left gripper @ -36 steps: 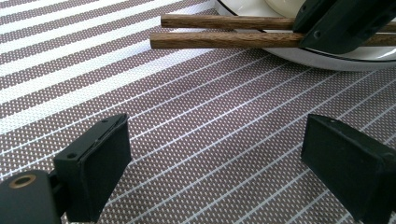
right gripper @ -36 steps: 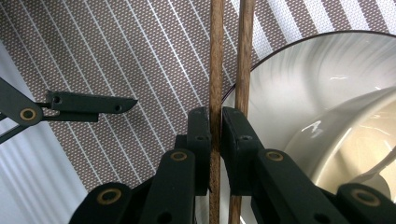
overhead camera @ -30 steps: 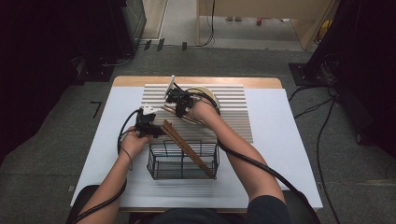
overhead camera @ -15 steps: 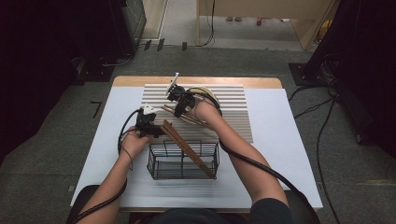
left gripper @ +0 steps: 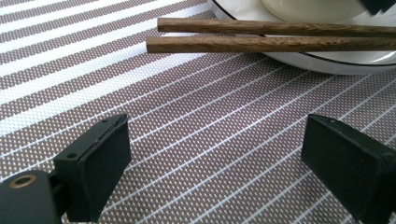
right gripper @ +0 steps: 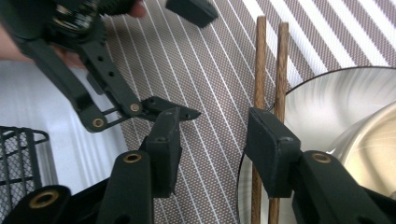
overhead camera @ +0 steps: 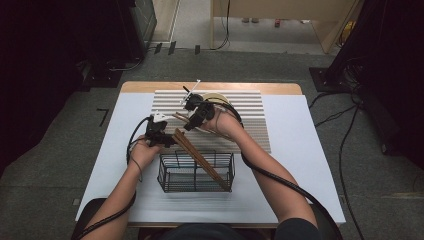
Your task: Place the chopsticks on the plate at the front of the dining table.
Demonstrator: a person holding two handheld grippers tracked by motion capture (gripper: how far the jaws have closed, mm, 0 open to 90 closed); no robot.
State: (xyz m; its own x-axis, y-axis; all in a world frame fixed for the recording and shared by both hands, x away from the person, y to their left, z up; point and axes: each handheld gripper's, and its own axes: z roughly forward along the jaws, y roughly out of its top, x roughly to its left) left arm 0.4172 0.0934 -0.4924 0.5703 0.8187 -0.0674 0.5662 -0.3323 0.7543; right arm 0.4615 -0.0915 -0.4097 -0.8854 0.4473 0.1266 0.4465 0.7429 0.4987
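Two brown chopsticks (right gripper: 270,60) lie side by side with their ends on the rim of a white plate (right gripper: 327,102). My right gripper (right gripper: 215,121) hovers over them, open. Its jaws have just been opening, and nothing is between them; the sticks pass under its right jaw. From above, the right gripper (overhead camera: 190,120) sits at the plate's (overhead camera: 226,100) left edge. My left gripper (left gripper: 217,135) is open wide just above the striped placemat (left gripper: 187,107), facing the chopsticks (left gripper: 280,37) from a short way off, and it holds nothing. Seen from above, the left gripper (overhead camera: 167,136) is left of the basket's top.
A black wire basket (overhead camera: 196,172) stands near the front of the table with more brown chopsticks (overhead camera: 200,157) leaning in it. A pale bowl (left gripper: 308,7) sits on the plate (left gripper: 336,65). The striped placemat (overhead camera: 250,115) lies on a white table top (overhead camera: 300,165).
My right gripper has opened and shifted a little toward the near side, leaving the chopsticks on the plate rim. The left gripper has stayed where it was.
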